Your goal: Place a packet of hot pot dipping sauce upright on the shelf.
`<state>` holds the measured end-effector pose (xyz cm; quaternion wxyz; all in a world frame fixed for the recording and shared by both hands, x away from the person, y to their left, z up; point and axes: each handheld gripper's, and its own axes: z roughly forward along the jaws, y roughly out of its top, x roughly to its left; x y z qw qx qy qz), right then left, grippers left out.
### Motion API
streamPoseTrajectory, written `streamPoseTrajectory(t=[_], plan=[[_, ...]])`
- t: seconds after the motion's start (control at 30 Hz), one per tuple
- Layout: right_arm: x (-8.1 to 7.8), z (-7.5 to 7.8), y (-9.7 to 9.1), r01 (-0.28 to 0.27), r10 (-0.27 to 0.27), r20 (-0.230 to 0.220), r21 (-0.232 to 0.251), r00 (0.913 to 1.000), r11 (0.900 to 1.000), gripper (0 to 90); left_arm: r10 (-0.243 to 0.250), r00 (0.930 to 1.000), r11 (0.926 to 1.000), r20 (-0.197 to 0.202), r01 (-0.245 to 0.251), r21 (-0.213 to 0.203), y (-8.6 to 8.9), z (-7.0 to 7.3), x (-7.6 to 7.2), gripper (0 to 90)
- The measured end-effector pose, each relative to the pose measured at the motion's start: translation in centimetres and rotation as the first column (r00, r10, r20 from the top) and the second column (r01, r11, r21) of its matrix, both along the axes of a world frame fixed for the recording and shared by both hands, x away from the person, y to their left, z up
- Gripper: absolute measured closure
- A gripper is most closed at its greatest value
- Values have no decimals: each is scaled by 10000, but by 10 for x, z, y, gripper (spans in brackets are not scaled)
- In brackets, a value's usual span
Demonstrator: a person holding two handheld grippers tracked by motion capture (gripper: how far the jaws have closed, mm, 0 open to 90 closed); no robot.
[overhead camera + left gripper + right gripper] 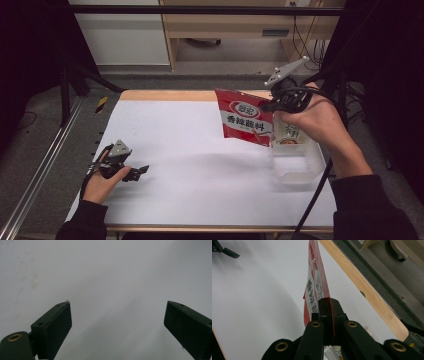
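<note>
A red seasoning packet (243,118) with a white label hangs in the air over the right part of the white table (190,165). My right gripper (272,105) is shut on its right edge. In the right gripper view the packet (317,282) stands edge-on, pinched between the closed jaws of the right gripper (329,306). Below that hand sits a clear plastic box (296,161) with another packet (289,134) standing in it. My left gripper (140,171) rests low at the table's left, open; the left gripper (116,312) has nothing between its jaws above bare white surface.
The table's wooden far edge (165,95) borders a grey floor strip. A black frame post (65,80) stands at the back left, and a cable (315,195) trails from my right hand down toward the front edge.
</note>
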<state>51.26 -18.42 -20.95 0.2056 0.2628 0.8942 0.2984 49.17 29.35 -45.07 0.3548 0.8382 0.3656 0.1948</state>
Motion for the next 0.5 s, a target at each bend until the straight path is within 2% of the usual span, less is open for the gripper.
streamPoseTrajectory(t=[0.2, 0.5], plan=[[-2, 4, -5, 74, -74, 66, 80, 10000, 9999, 900, -3, 10000, 10000, 7, 3, -72, -1, 0, 0, 79], [0, 5, -6, 163, -163, -111, -58, 9998, 9999, 900, -37, 10000, 10000, 2, 37, -80, 0, 0, 0, 79]])
